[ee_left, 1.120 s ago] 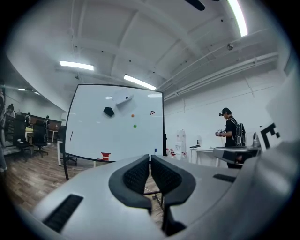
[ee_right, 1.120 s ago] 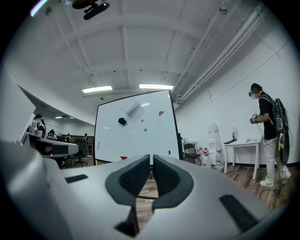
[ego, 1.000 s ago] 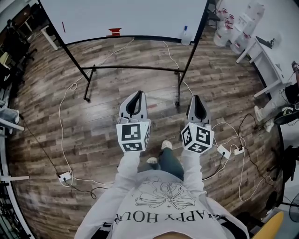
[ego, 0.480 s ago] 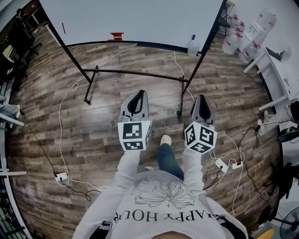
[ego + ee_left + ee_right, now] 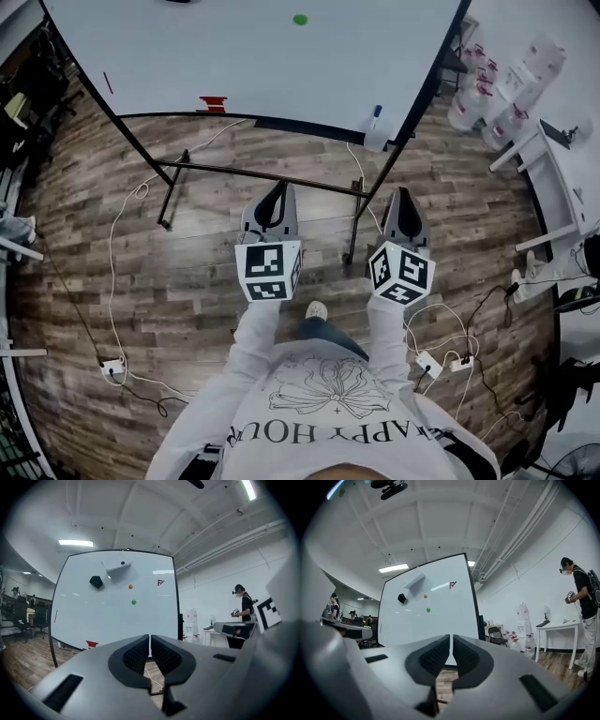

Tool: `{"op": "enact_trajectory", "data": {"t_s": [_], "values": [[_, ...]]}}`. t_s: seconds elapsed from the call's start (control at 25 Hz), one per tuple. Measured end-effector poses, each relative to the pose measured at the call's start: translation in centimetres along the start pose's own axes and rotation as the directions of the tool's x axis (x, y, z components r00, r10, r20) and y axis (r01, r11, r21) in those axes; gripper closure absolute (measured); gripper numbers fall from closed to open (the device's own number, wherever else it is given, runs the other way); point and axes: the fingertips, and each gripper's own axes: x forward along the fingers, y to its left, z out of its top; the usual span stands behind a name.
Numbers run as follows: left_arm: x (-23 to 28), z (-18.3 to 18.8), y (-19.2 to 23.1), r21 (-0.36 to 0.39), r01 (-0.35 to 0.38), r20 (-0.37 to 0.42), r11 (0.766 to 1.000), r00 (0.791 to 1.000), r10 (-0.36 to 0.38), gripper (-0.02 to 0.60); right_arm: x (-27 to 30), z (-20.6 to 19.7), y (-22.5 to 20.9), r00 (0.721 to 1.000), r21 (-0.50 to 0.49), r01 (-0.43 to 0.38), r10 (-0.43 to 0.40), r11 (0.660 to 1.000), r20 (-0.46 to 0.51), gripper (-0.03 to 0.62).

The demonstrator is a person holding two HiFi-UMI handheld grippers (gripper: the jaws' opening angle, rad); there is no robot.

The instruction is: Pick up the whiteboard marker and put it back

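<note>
White board fills more of the head view than a second ago: the whiteboard [image 5: 262,56] has drawn nearer as the person walks up to it, so this looks like the approach. The blue-capped whiteboard marker [image 5: 376,113] sits unpicked at the whiteboard's lower right corner. The left gripper [image 5: 273,195] and right gripper [image 5: 401,199] point level at the whiteboard, side by side short of it, each with jaws closed together on nothing.
</note>
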Motion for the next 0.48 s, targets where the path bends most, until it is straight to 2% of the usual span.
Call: {"op": "enact_trajectory", "data": {"t_s": [0.24, 0.48], "values": [[6.5, 0.9, -1.3, 0.003, -0.001, 0.003, 1.0, 1.0, 0.001, 0.569, 5.6, 0.0, -3.4, 1.0, -0.004, -0.006, 0.005, 1.0, -0.007, 0.576], [11.5, 0.2, -3.0, -0.013, 0.038, -0.025, 0.999, 0.999, -0.038, 0.569, 9.4, -1.1, -5.8, 1.0, 0.015, 0.002, -0.002, 1.0, -0.03, 0.576]]}}
